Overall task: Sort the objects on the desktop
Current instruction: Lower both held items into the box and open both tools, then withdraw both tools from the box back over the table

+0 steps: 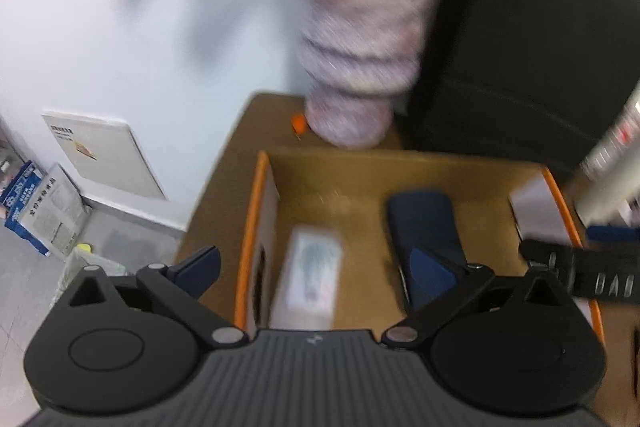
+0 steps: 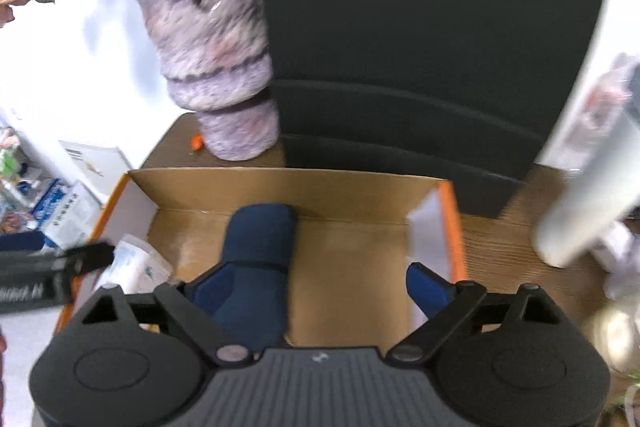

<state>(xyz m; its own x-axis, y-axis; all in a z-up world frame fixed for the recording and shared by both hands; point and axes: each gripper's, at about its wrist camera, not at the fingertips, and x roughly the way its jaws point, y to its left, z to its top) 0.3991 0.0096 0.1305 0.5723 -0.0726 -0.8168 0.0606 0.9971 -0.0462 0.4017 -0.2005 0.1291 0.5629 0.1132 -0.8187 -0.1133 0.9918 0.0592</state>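
Both grippers hover over the box (image 2: 288, 187), left gripper (image 1: 316, 267) spread wide and empty, right gripper (image 2: 316, 287) spread wide too, gripping nothing. Inside the box lie a blue case (image 2: 256, 251) at the middle and a white packet (image 1: 310, 279) to its left. Behind stands a vase (image 2: 220, 67) beside a black panel (image 2: 432, 27).

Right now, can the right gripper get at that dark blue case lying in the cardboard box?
Probably yes. The right gripper is open above the box, whose top is uncovered, and the dark blue case lies flat just ahead of its left finger with nothing on top.
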